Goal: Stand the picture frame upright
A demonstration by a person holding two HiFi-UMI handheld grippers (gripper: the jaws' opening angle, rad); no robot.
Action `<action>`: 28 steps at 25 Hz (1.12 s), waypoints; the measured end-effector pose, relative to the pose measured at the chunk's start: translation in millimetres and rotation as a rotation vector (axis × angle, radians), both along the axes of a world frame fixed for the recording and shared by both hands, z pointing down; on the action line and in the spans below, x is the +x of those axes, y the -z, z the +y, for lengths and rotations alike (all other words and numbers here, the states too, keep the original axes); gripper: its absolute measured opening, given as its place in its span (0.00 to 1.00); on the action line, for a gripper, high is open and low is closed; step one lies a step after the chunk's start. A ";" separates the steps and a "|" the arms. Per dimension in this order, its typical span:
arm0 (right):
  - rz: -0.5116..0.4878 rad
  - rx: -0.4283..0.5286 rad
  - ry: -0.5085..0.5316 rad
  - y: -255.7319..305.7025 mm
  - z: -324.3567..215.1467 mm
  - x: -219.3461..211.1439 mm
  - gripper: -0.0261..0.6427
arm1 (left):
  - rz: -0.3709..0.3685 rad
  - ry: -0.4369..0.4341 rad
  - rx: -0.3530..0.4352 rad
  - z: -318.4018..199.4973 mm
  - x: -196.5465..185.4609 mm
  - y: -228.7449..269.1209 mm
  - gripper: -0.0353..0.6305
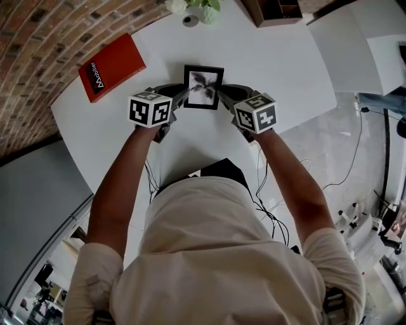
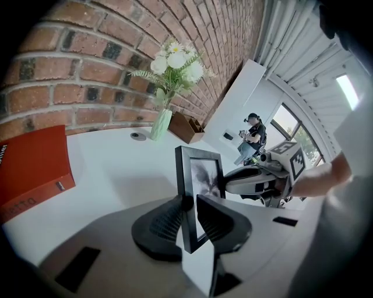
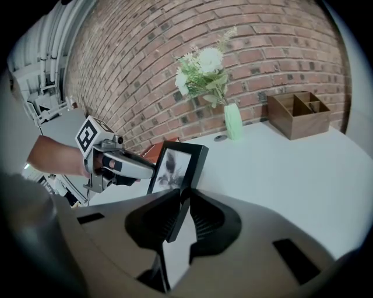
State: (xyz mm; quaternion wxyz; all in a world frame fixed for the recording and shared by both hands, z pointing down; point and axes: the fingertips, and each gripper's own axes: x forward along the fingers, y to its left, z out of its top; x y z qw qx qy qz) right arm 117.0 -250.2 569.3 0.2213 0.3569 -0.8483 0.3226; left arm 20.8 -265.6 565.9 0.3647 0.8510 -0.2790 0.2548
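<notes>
Nearest, two tools: left tool (image 1: 180, 99) and right tool (image 1: 223, 97), each clenched on one side edge of the single picture frame (image 1: 203, 87). Held upright between them over the bench (image 1: 273, 70), long axis vertical (portrait), picture facing near. Beyond: one red book (image 1: 111, 66) far left, one vase (image 1: 208, 13).

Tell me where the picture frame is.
In the head view the picture frame is near the middle of the white table, clamped at its sides by the left gripper and right gripper; the red book lies to its left.
</notes>
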 end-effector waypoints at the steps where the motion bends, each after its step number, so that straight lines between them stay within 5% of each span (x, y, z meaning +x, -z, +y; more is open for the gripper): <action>1: -0.002 0.011 0.002 2.3 -2.3 1.0 0.13 | 0.001 0.001 0.006 -2.4 0.7 1.5 0.16; 28: 0.126 0.316 0.067 35.5 -45.5 40.9 0.12 | -0.028 -0.028 0.190 -42.9 41.2 27.9 0.14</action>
